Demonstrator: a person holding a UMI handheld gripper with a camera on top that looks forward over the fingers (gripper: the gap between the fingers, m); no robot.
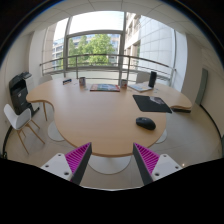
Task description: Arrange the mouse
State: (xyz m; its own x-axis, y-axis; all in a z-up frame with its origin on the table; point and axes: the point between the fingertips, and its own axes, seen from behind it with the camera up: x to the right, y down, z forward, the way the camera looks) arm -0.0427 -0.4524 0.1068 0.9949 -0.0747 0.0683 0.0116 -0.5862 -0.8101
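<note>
A dark computer mouse (146, 123) lies on the large wooden table (95, 115), towards its near right edge. A black mouse mat (151, 102) lies further back on the right, apart from the mouse. My gripper (113, 160) is open and empty, held above the table's near edge. Its two fingers with magenta pads (76, 158) stand wide apart. The mouse is ahead of the right finger, well beyond it.
A laptop (143, 82) and a red-covered book (104, 88) rest at the table's far side. A white chair (17, 120) and a black printer stand (20, 95) are to the left. Large windows (95, 45) span the back wall.
</note>
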